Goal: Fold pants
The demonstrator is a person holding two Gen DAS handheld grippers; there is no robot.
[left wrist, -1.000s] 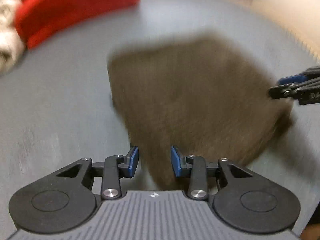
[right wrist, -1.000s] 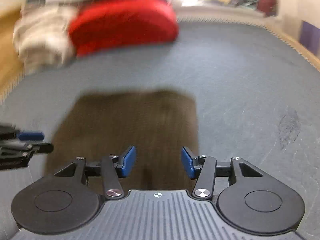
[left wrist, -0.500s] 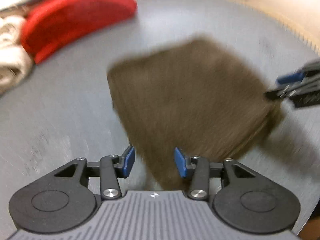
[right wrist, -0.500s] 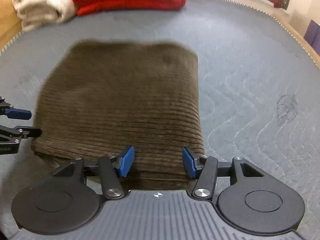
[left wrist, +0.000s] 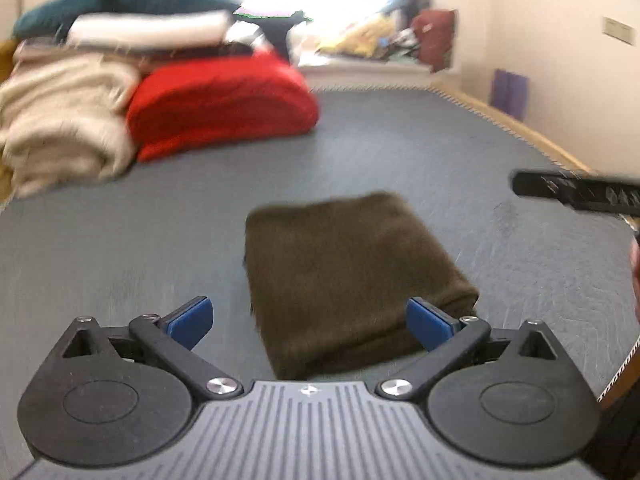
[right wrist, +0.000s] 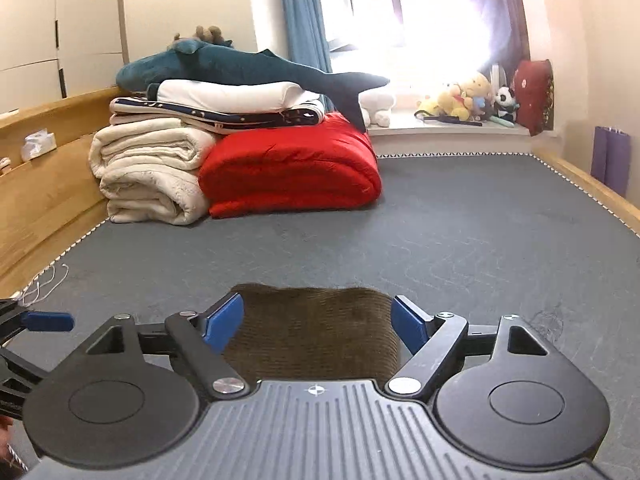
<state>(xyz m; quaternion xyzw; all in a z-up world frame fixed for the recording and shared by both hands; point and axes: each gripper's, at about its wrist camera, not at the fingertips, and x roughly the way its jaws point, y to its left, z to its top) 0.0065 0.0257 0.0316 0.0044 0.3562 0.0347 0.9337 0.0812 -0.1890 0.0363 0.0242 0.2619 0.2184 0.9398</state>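
The brown corduroy pants [left wrist: 344, 280] lie folded into a compact rectangle on the grey bed cover [left wrist: 120, 240]. My left gripper [left wrist: 310, 322] is open and empty, its blue pads wide apart just short of the near edge of the pants. My right gripper [right wrist: 318, 322] is open and empty too, with the pants [right wrist: 312, 328] lying between and beyond its pads. The right gripper shows as a dark bar at the right edge of the left wrist view [left wrist: 576, 192]. The left gripper's blue fingertip shows at the left edge of the right wrist view [right wrist: 48, 320].
Folded bedding is stacked at the far left of the bed: a red quilt [right wrist: 288, 168], cream blankets [right wrist: 148, 172], white and navy layers and a teal plush shark [right wrist: 224, 68]. A wooden bed frame [right wrist: 48, 184] runs along the left. Plush toys [right wrist: 468, 100] sit on the windowsill.
Both grippers have opened wider and tilted up from looking down on the pants to a low, level view across the bed. The pants lie folded and still.
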